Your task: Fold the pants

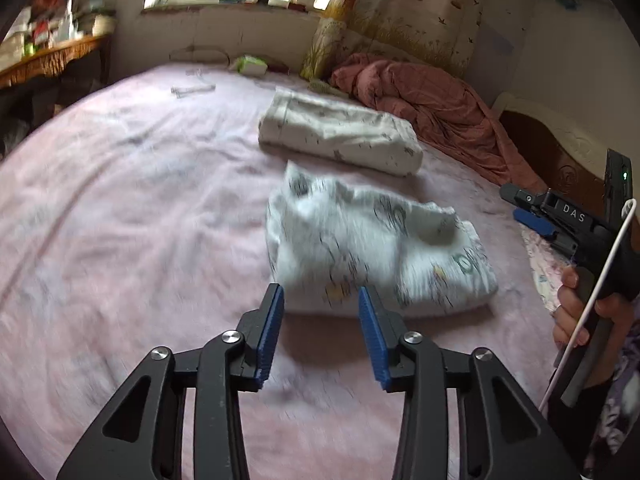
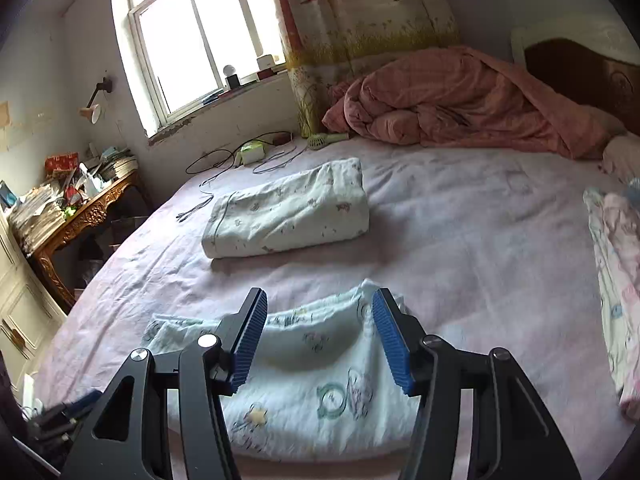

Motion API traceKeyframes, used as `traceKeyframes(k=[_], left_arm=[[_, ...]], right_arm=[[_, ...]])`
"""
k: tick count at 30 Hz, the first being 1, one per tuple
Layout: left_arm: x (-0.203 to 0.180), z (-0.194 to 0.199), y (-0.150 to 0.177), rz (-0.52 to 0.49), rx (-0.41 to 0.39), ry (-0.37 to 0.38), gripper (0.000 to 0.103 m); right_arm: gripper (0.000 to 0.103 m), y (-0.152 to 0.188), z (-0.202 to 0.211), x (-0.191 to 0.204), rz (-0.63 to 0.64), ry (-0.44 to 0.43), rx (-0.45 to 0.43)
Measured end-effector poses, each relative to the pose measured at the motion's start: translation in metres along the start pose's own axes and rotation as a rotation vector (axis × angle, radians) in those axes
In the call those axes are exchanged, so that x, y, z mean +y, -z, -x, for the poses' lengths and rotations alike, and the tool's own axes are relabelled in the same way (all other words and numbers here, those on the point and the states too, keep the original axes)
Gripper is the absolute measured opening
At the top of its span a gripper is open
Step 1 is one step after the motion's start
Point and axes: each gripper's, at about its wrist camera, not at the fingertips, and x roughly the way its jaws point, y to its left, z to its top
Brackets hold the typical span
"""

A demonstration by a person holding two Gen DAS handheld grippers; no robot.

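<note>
Pink bed [image 2: 480,240], folded pants [image 2: 320,380] long axis left-right, both hand-held grippers, left [image 1: 322,300] & right [image 2: 320,312], released

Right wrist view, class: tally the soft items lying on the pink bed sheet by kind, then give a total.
Folded printed pants: 1
Pillow: 1
Pink quilt, bunched: 1
Patterned cloth at the right edge: 1
Total: 4

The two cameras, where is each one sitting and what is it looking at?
Left wrist: sits on the left gripper, looks down its open fingers at the white pants on the pink bed; the other hand shows at right.
Right wrist: sits on the right gripper, looks over the pants toward the window.
Both share pants, pillow, window.
</note>
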Motion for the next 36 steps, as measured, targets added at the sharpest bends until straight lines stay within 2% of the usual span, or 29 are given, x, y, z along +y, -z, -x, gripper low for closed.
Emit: traceKeyframes(k=[2, 4, 5, 7, 8, 10, 12, 15, 17, 19, 22, 26, 29, 31, 33, 36], left_arm=[[0.007, -0.012, 0.009, 0.100, 0.083, 0.094, 0.041], [0.018, -0.030, 0.017, 0.253, 0.178, 0.189, 0.041], [0.023, -0.036, 0.022, 0.334, 0.200, 0.222, 0.040], [0.029, -0.043, 0.028, 0.460, 0.197, 0.270, 0.040], [0.030, -0.046, 0.030, 0.500, 0.177, 0.265, 0.040], [0.030, -0.049, 0.030, 0.543, 0.134, 0.223, 0.040], [0.028, -0.059, 0.031, 0.577, 0.126, 0.227, 0.040], [0.022, -0.078, 0.031, 0.617, 0.134, 0.313, 0.040], [0.015, -0.090, 0.031, 0.588, 0.104, 0.369, 0.040], [0.013, -0.096, 0.033, 0.580, 0.090, 0.327, 0.035], [0.022, -0.100, 0.033, 0.643, 0.041, 0.331, 0.035], [0.018, -0.101, 0.030, 0.658, -0.004, 0.296, 0.035], [0.011, -0.085, 0.040, 0.614, -0.039, 0.305, 0.036], [0.012, -0.071, 0.048, 0.614, -0.103, 0.300, 0.045], [0.017, -0.068, 0.045, 0.638, -0.154, 0.255, 0.050], [0.023, -0.081, 0.035, 0.686, -0.150, 0.196, 0.050]], right_arm=[[0.058, 0.013, 0.001, -0.005, -0.081, -0.036, 0.061], [0.058, 0.025, -0.004, -0.010, -0.163, -0.085, 0.130], [0.058, 0.031, -0.007, -0.014, -0.198, -0.088, 0.156], [0.058, 0.046, -0.010, -0.021, -0.295, -0.074, 0.211], [0.058, 0.053, -0.011, -0.024, -0.341, -0.076, 0.230], [0.061, 0.071, -0.015, -0.034, -0.478, -0.102, 0.291], [0.066, 0.088, -0.025, -0.041, -0.588, -0.135, 0.350], [0.066, 0.105, -0.046, -0.041, -0.662, -0.183, 0.439], [0.066, 0.113, -0.058, -0.042, -0.721, -0.240, 0.436], [0.066, 0.117, -0.063, -0.047, -0.796, -0.264, 0.374], [0.066, 0.122, -0.071, -0.052, -0.878, -0.284, 0.310], [0.066, 0.123, -0.082, -0.052, -0.925, -0.318, 0.308], [0.066, 0.129, -0.091, -0.049, -1.002, -0.420, 0.426], [0.066, 0.138, -0.096, -0.041, -1.039, -0.479, 0.463], [0.066, 0.140, -0.103, -0.036, -1.021, -0.445, 0.443], [0.066, 0.138, -0.108, -0.035, -1.078, -0.450, 0.370]])
